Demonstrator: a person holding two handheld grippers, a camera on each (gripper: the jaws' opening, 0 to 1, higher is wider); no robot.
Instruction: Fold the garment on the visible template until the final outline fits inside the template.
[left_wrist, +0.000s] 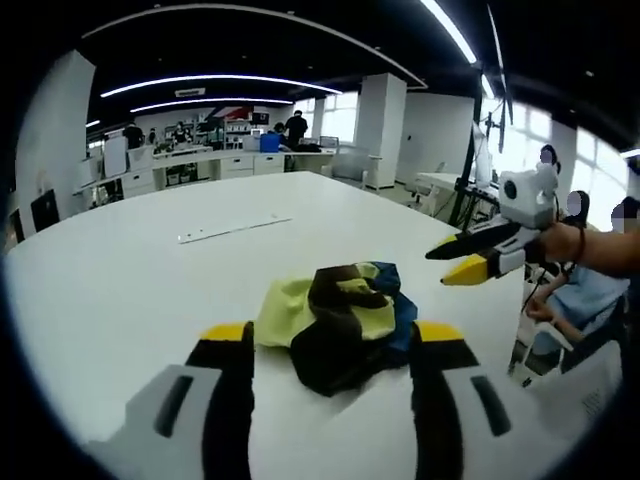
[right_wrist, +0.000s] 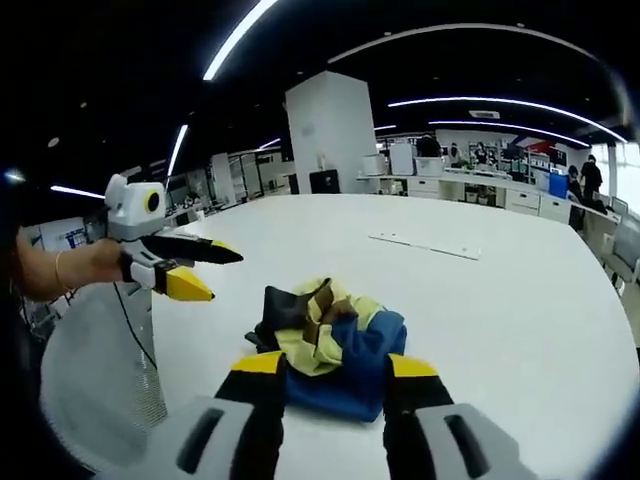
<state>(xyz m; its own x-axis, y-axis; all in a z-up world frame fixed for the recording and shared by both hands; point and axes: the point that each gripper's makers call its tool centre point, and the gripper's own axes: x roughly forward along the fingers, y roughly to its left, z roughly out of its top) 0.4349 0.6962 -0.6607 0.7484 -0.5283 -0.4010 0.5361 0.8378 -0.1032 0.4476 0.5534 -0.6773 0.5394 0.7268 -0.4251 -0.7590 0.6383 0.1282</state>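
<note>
The left gripper (left_wrist: 332, 342), black with yellow tips, stands with its jaws spread wide and nothing between them. Directly ahead of it, just past the tips, lies the crumpled yellow, black and blue cloth garment (left_wrist: 338, 325), a bunched heap on the white tabletop (left_wrist: 130, 270). In the right gripper view, the right gripper (right_wrist: 334, 368) is likewise released, jaws apart, with the same garment (right_wrist: 330, 345) lying just beyond and partly between its tips, the blue part nearest. The two tools face the heap from opposite sides: in each view the other gripper (left_wrist: 470, 258) (right_wrist: 195, 268) hovers beyond and to one side of the cloth, above the table edge, its jaws only narrowly parted. The heap has no clear long axis. Both seem about equally near. A thin white strip (left_wrist: 234, 229) lies well apart, farther across the table; I cannot make out any template outline under the garment. Judging from this, unfolding has not begun.
</note>
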